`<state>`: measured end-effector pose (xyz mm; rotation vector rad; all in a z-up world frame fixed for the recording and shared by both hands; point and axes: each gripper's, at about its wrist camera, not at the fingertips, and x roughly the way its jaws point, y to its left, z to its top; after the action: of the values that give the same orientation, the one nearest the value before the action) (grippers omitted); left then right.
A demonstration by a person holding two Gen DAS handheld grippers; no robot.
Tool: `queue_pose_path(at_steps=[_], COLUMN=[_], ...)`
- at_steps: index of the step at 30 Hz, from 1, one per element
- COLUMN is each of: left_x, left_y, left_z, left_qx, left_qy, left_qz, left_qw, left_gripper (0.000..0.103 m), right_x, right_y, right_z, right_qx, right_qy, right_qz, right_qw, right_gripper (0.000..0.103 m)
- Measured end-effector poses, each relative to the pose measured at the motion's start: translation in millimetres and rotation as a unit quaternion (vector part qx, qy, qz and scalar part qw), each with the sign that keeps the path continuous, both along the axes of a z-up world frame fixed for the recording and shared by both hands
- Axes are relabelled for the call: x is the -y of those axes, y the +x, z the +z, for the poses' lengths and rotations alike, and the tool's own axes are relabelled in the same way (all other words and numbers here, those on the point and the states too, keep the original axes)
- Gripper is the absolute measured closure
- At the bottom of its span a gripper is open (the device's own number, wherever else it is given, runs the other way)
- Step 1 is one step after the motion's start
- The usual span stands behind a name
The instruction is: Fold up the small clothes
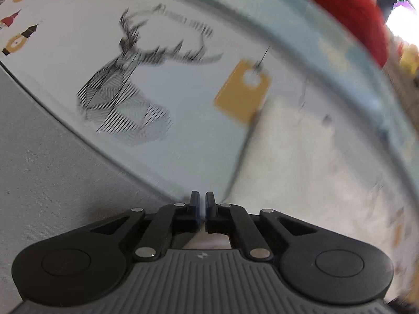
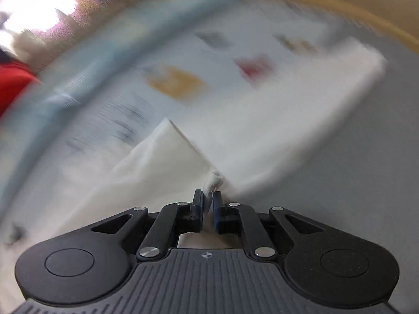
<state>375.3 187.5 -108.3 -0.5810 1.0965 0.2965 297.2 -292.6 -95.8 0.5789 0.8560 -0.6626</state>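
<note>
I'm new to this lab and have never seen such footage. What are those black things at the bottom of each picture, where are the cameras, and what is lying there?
Each picture comes from a wide-angle camera mounted on a hand-held two-finger gripper, looking forward along its fingers; a person carries one in each hand. The black shape in the first is the left gripper, its jaws shut, apparently at the edge of a pale printed cloth with a deer head drawing and a yellow tag print. The cloth lies on a grey surface. In the second, blurred by motion, the right gripper pinches a lifted white corner of the cloth. A red object sits behind; I cannot tell what.
</note>
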Motion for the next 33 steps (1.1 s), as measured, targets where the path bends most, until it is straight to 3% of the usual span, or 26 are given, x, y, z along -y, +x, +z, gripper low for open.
queue_pose_path(at_steps=[1, 3, 5, 7, 9, 10, 12, 13, 15, 17, 19, 22, 27, 33], left_x=[2, 12, 24, 33, 35, 31, 20, 20, 27, 33, 40, 53, 76, 82], left_y=[1, 6, 10, 13, 14, 13, 11, 12, 13, 13, 11, 10, 7, 3], left_z=[6, 16, 17, 8, -11, -22, -30, -25, -7, 9, 20, 32, 45, 53], left_qx=[0.015, 0.042, 0.049, 0.033, -0.025, -0.056, -0.063, -0.061, -0.035, -0.009, 0.006, 0.017, 0.025, 0.029], left_qy=[-0.004, -0.008, -0.022, -0.037, -0.032, -0.026, -0.047, -0.044, -0.030, -0.037, -0.038, -0.024, -0.007, -0.003], left_qz=[-0.005, -0.035, -0.067, -0.084, -0.078, -0.061, -0.028, -0.027, -0.039, -0.054, -0.071, -0.103, -0.140, -0.150], left_qw=[0.9999, 0.9985, 0.9964, 0.9952, 0.9961, 0.9962, 0.9965, 0.9968, 0.9982, 0.9978, 0.9967, 0.9943, 0.9898, 0.9882], left_gripper=[0.101, 0.101, 0.098, 0.096, 0.095, 0.096, 0.098, 0.097, 0.091, 0.080, 0.080, 0.077, 0.077, 0.077], right_x=[4, -4, -12, -13, -9, -7, 1, 8, 17, 16, 20, 47, 117, 216], right_y=[-5, -5, -6, -8, 1, 7, 17, 15, 8, 9, 1, -6, -28, -71], right_z=[3, 20, 38, 45, 38, 27, 0, -12, -11, 3, 16, 23, 22, 11], right_qx=[0.018, 0.057, 0.116, 0.152, 0.137, 0.109, 0.021, -0.002, 0.018, 0.026, 0.046, 0.061, 0.075, 0.089], right_qy=[0.011, -0.024, -0.048, -0.037, 0.006, 0.030, 0.065, 0.084, 0.106, 0.082, 0.050, 0.040, 0.029, 0.036], right_qz=[-0.011, 0.021, 0.059, 0.076, 0.099, 0.108, 0.113, 0.099, 0.077, 0.092, 0.087, 0.068, 0.004, -0.088], right_qw=[1.000, 0.998, 0.990, 0.985, 0.986, 0.988, 0.991, 0.991, 0.991, 0.992, 0.994, 0.995, 0.997, 0.991], right_gripper=[0.093, 0.092, 0.078, 0.072, 0.068, 0.068, 0.070, 0.077, 0.077, 0.070, 0.063, 0.062, 0.062, 0.061])
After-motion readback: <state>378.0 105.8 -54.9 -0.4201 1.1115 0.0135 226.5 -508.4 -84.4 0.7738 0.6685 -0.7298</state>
